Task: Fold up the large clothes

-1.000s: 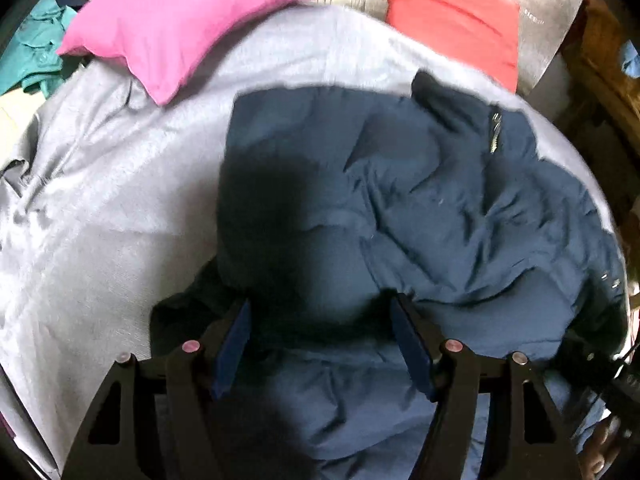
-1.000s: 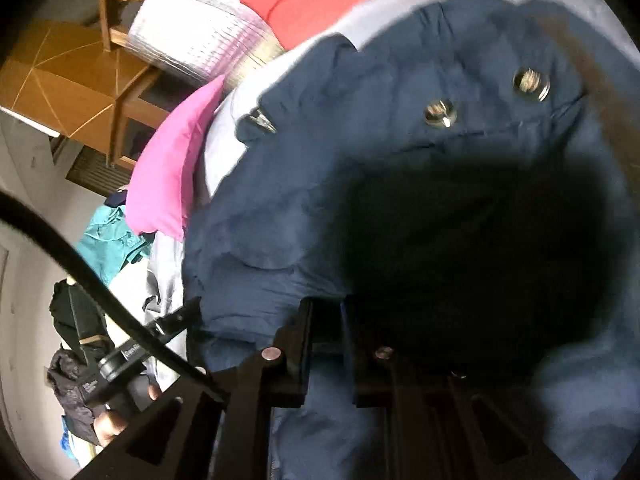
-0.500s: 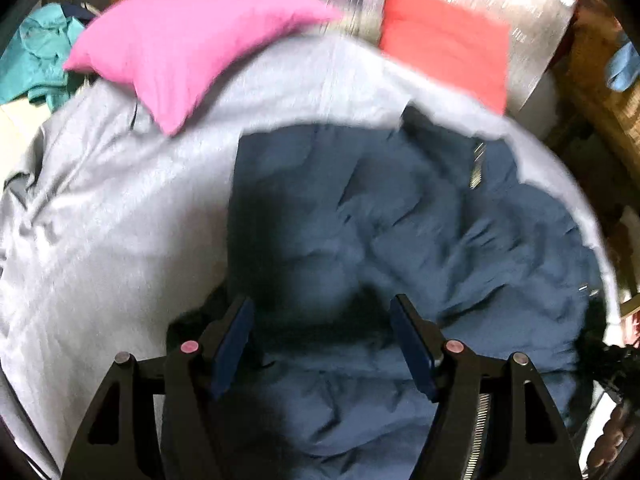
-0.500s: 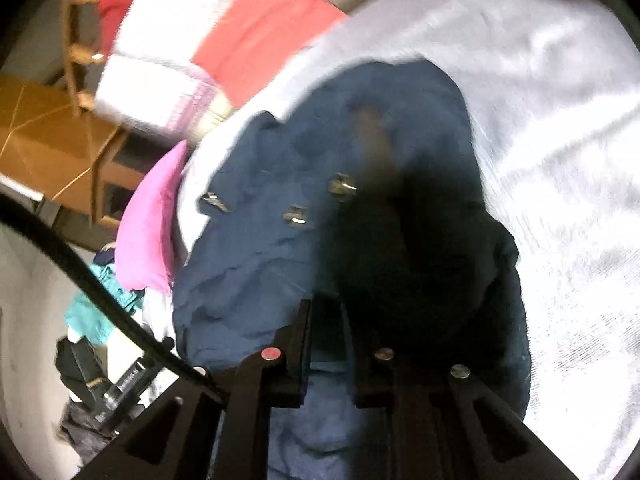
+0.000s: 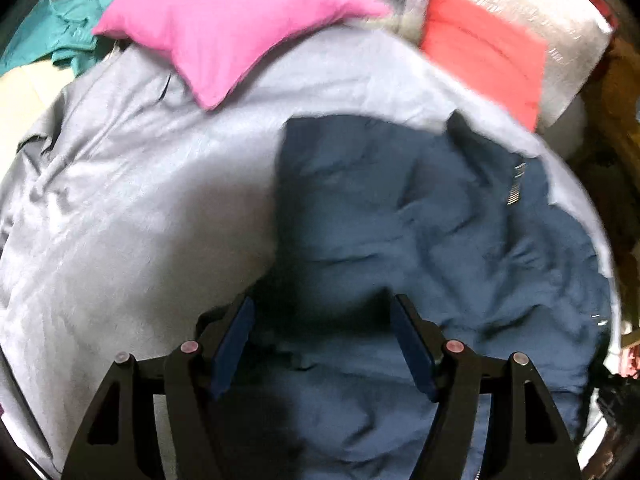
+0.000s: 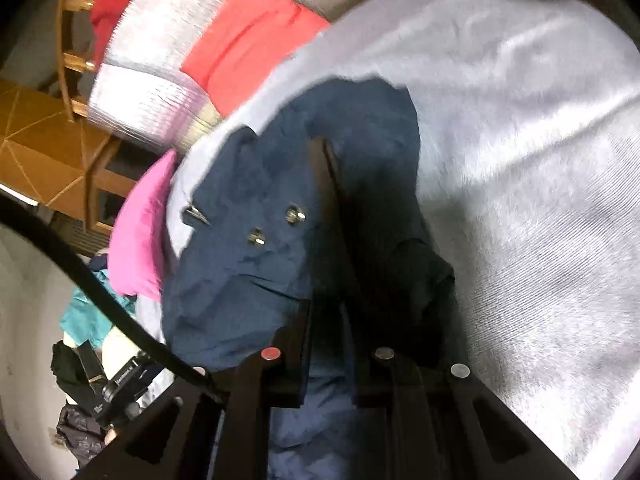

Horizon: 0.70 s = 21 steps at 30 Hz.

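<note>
A large navy jacket (image 5: 440,232) with a zipper and metal snaps lies crumpled on the grey bed cover (image 5: 132,208). My left gripper (image 5: 322,336) is open and hovers over the jacket's near left edge, holding nothing. My right gripper (image 6: 328,344) is shut on a fold of the jacket (image 6: 248,264) and holds it lifted above the grey cover (image 6: 532,184). The snaps (image 6: 294,214) face the right wrist camera.
A pink pillow (image 5: 236,24) and a red cushion (image 5: 484,48) on a silver quilt lie at the bed's far end. Teal clothes (image 5: 60,28) lie far left. A wooden chair (image 6: 76,60) and a black cable (image 6: 100,292) show in the right wrist view.
My right gripper has lifted and pulled back with the jacket fold, uncovering grey cover on the right. My left gripper has shifted left, so more bare cover shows beside the jacket.
</note>
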Tool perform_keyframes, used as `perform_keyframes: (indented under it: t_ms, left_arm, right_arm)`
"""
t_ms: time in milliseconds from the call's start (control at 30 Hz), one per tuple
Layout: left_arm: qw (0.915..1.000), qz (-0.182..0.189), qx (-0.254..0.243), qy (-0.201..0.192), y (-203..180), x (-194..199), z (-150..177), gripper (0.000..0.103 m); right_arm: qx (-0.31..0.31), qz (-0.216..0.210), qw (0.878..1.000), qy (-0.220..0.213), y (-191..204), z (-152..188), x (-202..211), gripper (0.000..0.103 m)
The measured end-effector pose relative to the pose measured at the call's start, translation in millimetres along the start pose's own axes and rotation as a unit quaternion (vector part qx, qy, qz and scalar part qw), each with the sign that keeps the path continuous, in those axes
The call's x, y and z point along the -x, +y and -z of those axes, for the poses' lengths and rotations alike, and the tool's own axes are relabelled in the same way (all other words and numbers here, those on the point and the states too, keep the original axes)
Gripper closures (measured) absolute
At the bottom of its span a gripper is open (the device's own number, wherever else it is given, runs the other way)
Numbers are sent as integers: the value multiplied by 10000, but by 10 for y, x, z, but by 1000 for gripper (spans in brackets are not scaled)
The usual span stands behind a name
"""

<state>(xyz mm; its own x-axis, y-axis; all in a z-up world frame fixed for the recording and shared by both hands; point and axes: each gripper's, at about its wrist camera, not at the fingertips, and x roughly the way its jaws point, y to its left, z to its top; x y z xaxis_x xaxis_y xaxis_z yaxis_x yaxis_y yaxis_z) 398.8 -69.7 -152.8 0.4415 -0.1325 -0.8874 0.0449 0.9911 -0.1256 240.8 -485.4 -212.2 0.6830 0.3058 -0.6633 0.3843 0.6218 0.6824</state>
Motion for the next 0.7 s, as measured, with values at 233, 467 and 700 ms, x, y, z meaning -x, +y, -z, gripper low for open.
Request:
perform_keyframes:
  t_ms: [233, 467, 700]
  left_arm:
    - [10000, 90, 18, 33, 45, 31, -44, 31]
    - [9984, 25, 523, -221, 401, 105, -178, 30]
    - [9990, -210, 383, 74, 445, -169, -152, 29]
  right_arm:
    - [6, -76, 9998, -208, 29, -30, 279, 84]
    - [-119, 232, 9968, -755, -139, -142, 511, 39]
    - [274, 611, 9971, -360, -60, -139, 65, 57]
